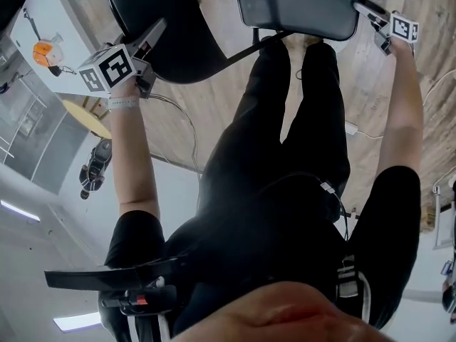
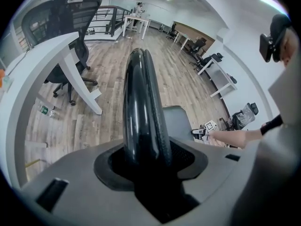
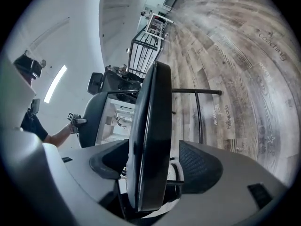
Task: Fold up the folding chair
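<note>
Jaws of the left gripper (image 1: 152,34): clamping the rim of the dark rounded panel (image 1: 174,45) of the folding chair (image 3: 150,126). In the left gripper view the glossy black rim is filling the gap, and both pads are pressing on it.

Jaws of the right gripper (image 1: 367,11): standing wide apart and straddling the edge of the chair's grey panel (image 1: 299,6). In the right gripper view the panel is passing between the pads with a gap on either side, so nothing is being gripped.

Folding chair, position: sitting along the top edge of the head view. The dark rounded panel is occupying the upper left and the grey panel the upper centre. Its black frame tubes (image 3: 197,112) are showing right of centre in the right gripper view.

Person: standing just behind the chair, with black trousers (image 1: 299,120) running down the middle of the head view. One bare forearm (image 1: 132,155) is reaching up the left side of the frame and the other (image 1: 402,105) up the right side.

Surroundings:
- A wooden floor (image 1: 434,55) is lying under the chair.
- A white counter (image 2: 42,65) is curving across the left of the left gripper view.
- A black office chair (image 2: 56,13) is standing behind the counter at upper left.
- A black railing (image 3: 141,51) is showing at upper centre of the right gripper view.
</note>
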Tool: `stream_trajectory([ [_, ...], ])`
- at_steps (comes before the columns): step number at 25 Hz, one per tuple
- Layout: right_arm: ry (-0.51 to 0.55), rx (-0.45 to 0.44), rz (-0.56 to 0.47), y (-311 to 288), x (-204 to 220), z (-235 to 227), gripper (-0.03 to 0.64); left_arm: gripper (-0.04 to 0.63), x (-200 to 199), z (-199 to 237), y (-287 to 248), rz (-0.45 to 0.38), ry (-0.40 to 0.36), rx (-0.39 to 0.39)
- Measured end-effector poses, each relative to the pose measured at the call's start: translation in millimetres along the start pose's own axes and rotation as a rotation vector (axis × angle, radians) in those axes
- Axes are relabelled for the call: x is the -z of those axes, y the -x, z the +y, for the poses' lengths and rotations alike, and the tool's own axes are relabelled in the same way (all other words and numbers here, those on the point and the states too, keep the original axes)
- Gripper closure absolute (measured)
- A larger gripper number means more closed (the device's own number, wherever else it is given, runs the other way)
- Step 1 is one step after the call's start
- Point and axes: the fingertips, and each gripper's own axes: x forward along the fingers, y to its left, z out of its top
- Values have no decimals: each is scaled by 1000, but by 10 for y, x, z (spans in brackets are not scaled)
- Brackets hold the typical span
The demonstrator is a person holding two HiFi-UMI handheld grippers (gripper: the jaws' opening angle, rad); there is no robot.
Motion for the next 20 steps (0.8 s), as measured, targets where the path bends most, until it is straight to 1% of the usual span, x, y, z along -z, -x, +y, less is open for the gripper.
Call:
stream_trajectory([
  [4, -9, -56, 40, -113, 38, -6, 305, 396, 1, -8, -20, 15, 24, 14],
  [9, -4, -91, 70, -227, 20, -19, 307, 397, 4, -68, -42, 39, 20, 19],
  [12, -7, -118, 75, -248, 11, -4, 329, 430, -4, -105, -40, 50, 14, 31],
  [16, -21, -130, 58, -220, 9, 6, 344, 465, -11, -149, -40, 55, 12, 61],
  [20, -25, -120, 50, -230, -24, 62, 346, 493, -19, -206, -32, 60, 32, 95],
])
